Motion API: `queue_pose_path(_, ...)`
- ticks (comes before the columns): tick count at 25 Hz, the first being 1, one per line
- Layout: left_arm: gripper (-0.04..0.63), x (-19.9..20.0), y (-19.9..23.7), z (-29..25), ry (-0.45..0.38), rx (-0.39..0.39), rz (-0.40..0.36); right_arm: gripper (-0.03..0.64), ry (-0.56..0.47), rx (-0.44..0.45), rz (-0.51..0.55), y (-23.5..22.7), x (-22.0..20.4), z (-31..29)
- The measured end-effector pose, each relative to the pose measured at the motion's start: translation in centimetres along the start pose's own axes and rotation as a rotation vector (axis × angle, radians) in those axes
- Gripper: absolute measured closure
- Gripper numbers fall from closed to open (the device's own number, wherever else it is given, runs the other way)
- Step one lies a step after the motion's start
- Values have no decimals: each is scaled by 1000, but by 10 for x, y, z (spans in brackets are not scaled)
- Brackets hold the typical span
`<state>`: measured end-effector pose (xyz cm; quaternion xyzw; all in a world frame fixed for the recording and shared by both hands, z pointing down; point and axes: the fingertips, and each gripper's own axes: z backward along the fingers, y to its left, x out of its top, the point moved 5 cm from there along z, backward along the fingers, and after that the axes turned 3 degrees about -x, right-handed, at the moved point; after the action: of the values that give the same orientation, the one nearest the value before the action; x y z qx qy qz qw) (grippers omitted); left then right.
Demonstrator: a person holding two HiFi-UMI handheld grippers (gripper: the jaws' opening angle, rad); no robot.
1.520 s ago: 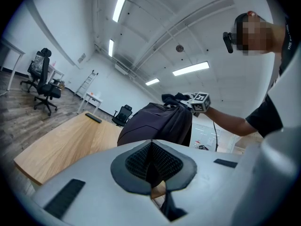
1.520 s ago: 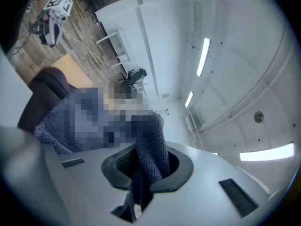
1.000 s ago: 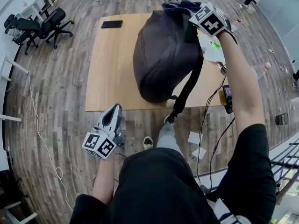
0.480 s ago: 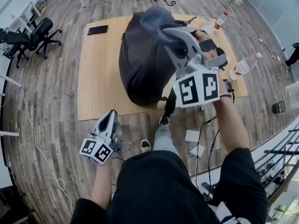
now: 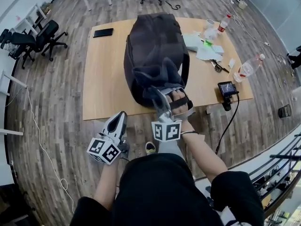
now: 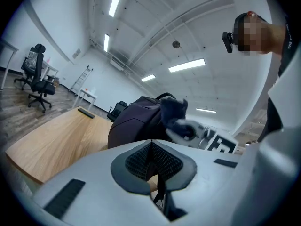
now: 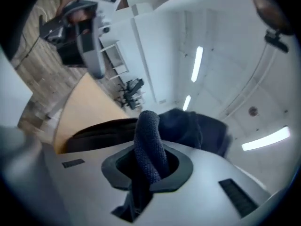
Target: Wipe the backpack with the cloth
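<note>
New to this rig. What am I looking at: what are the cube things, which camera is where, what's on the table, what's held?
No robot here: a person holds a two-jaw gripper in each hand; the marker cubes are part of them. The head view looks down from the person's head; the other two cameras ride on the grippers and look along their jaws. On the wooden table lie a dark backpack, a black phone, papers, a bottle and a small screen device. The right gripper is shut on a dark cloth, at the backpack's near end. The left gripper is shut on nothing, off the table's near edge.
</note>
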<state>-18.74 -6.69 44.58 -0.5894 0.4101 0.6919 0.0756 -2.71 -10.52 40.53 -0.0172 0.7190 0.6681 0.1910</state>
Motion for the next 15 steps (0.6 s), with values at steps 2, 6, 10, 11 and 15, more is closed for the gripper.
queue_pose_path(2,579,-3,-2,4,6,3,4,575,37,85,-6,59,-15,-2)
queue_pose_path(6,579,-5,-11,8,21,3,-6,569,-6,-10,-7,94,-24,-2)
queue_pose_path(10,579,-5,-22,15,19,7,-10,569,17,191,-177,127,-24,10)
queue_pose_path(11,578,-5,-24,18,19,8,-11,569,21,278,-203,145,-27,14)
queue_pose_path(15,578,-3,-25,26,28,14,-26,569,161,694,-312,212,-54,20)
